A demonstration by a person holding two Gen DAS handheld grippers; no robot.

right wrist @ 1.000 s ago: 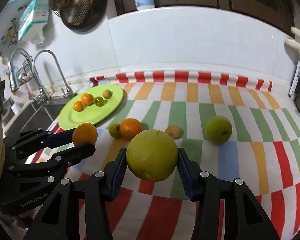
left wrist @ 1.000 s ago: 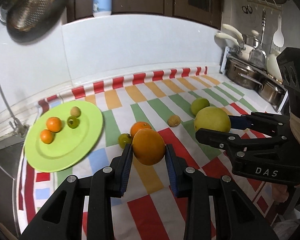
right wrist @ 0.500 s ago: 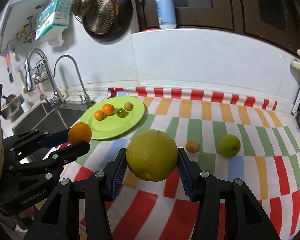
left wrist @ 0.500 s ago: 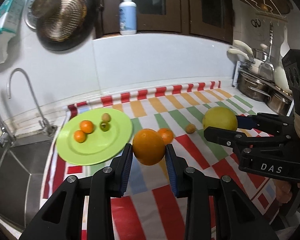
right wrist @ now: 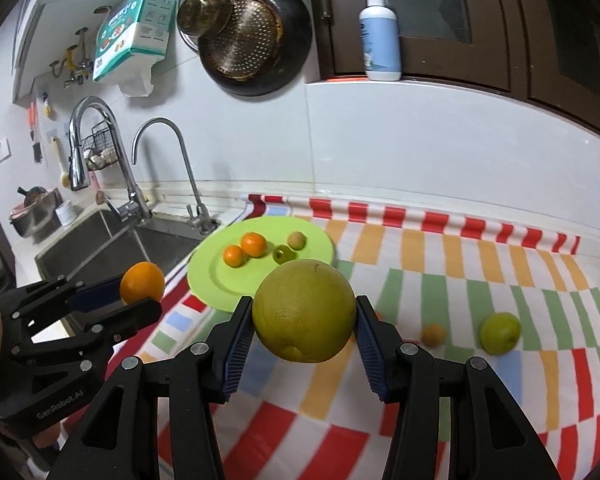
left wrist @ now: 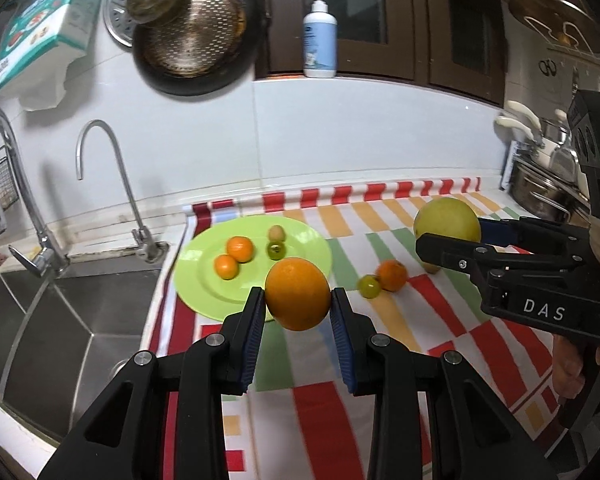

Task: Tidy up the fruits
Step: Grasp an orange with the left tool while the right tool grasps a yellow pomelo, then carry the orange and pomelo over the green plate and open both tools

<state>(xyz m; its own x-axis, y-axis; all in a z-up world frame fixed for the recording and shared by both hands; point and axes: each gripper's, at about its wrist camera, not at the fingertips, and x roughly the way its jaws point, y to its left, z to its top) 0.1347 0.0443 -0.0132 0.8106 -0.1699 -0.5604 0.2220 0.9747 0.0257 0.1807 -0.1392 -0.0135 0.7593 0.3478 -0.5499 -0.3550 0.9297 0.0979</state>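
Note:
My left gripper [left wrist: 298, 300] is shut on a big orange [left wrist: 297, 294] and holds it in the air in front of the green plate [left wrist: 204, 284]. My right gripper [right wrist: 304, 320] is shut on a large yellow-green fruit [right wrist: 304, 316], also raised; it shows at the right of the left wrist view [left wrist: 446, 220]. The plate holds two small oranges [left wrist: 239, 249], a small green fruit [left wrist: 276, 250] and a small brown fruit [left wrist: 276, 233]. On the striped cloth lie an orange [left wrist: 392, 275], a small green fruit [left wrist: 370, 286], a green fruit [right wrist: 500, 333] and a small brown fruit [right wrist: 434, 335].
A steel sink [left wrist: 44, 320] with taps [left wrist: 112, 184] lies left of the plate. Pans [left wrist: 192, 36] hang on the wall above. A soap bottle [left wrist: 320, 40] stands on the ledge. Pots [left wrist: 540, 188] stand at the far right.
Both grippers have risen and drawn back from the counter with their fruits; the plate and loose fruits now look smaller and farther away.

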